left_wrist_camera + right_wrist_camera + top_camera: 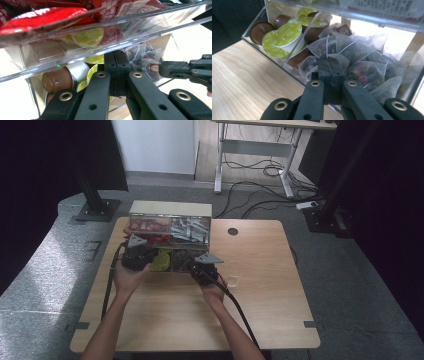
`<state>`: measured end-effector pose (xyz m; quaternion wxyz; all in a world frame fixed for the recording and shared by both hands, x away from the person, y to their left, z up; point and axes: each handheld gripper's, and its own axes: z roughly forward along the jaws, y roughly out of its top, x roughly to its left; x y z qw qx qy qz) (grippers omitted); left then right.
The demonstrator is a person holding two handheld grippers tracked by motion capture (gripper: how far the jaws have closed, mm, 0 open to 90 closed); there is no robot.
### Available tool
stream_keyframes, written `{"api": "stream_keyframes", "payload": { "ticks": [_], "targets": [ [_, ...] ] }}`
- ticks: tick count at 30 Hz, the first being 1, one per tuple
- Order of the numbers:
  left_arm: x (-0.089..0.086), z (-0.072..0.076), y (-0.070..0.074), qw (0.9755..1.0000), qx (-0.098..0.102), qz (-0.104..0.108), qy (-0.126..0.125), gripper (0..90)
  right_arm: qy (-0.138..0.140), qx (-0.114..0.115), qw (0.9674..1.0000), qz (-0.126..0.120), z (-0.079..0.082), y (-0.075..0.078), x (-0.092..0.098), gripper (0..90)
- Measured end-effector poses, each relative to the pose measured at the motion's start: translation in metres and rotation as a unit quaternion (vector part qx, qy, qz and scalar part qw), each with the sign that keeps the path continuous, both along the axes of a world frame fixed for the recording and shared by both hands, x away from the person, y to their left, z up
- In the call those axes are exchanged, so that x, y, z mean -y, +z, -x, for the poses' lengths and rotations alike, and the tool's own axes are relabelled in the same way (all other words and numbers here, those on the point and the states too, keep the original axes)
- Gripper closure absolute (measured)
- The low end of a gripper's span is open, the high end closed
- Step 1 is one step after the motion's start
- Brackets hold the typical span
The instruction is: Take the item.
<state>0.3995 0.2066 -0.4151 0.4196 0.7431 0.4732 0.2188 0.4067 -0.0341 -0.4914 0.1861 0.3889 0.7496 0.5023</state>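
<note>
A clear plastic organiser (170, 209) stands at the far left of the wooden table (260, 290). Its upper drawer (130, 26) holds red packets (42, 17). The lower drawer, pulled out, holds green-lidded and brown coffee capsules (287, 35) on one side and mesh tea bags (362, 70) on the other. My left gripper (149, 257) (117, 72) is shut, its tips at the capsule side under the upper drawer. My right gripper (199, 266) (329, 72) is shut at the drawer's front wall, tips among the tea bags. I see nothing clearly held between its pads.
A round cable hole (233, 231) lies in the table right of the organiser. Bare wood stretches to the right and front. Black stand bases (97, 211) (325, 217), a white desk (260, 150) and loose cables (260, 185) are on the floor behind.
</note>
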Motion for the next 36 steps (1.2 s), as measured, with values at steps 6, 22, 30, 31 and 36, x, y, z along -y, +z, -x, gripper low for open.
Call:
{"api": "stream_keyframes", "payload": {
  "ticks": [6, 22, 30, 31, 36],
  "targets": [
    [0.000, 0.000, 0.000, 1.0000, -0.001, -0.001, -0.001, 90.0, 0.002, 0.015, 0.9998, -0.010, 0.006, 0.008, 0.004, 89.1],
    [0.001, 0.000, 0.000, 1.0000, -0.001, -0.002, 0.000, 90.0, 0.012, 0.039, 0.9990, -0.017, 0.019, 0.026, 0.011, 89.1],
    [0.001, 0.000, 0.000, 1.0000, -0.001, -0.002, 0.000, 90.0, 0.013, 0.046, 0.9986, -0.022, 0.024, 0.032, 0.015, 89.1],
    [0.001, 0.000, 0.000, 1.0000, -0.001, -0.002, 0.000, 90.0, 0.012, 0.047, 0.9986, -0.023, 0.025, 0.033, 0.015, 89.1],
    [0.002, 0.001, 0.002, 1.0000, -0.001, -0.005, 0.001, 90.0, 0.012, 0.053, 0.9981, -0.028, 0.029, 0.038, 0.020, 89.1]
  ]
}}
